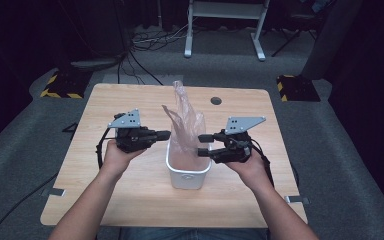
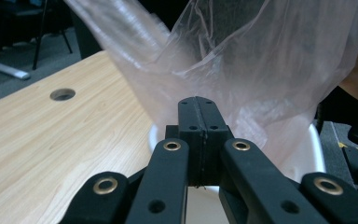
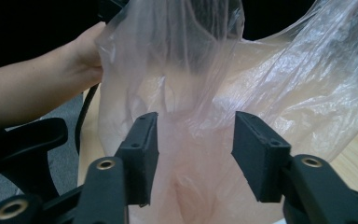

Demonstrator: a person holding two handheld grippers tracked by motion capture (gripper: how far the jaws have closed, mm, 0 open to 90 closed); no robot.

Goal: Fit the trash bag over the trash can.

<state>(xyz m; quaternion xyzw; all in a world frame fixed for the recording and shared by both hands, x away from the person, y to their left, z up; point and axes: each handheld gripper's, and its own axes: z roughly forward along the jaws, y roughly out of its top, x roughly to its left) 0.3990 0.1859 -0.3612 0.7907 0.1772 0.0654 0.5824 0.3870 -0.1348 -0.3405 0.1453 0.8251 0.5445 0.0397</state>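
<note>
A clear plastic bag (image 1: 185, 122) stands up out of a white bin (image 1: 188, 172) at the center of the high view, on the wooden table (image 1: 130, 200). The left gripper (image 1: 165, 134), left of the bag, has its jaws pressed together; whether bag film is pinched cannot be determined. The right gripper (image 1: 203, 144), at the bag's right, holds its jaws spread, with film between them but unpinched.

Dark room, grey carpet (image 1: 25, 130), white table frame (image 1: 225, 20) behind wooden table (image 1: 130, 195).

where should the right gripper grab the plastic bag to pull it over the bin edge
Probably the loose film of the plastic bag just above the white bin rim, approached level from the right. The right gripper has open fingers already facing that upright sheet, so they could close on one fold.
</note>
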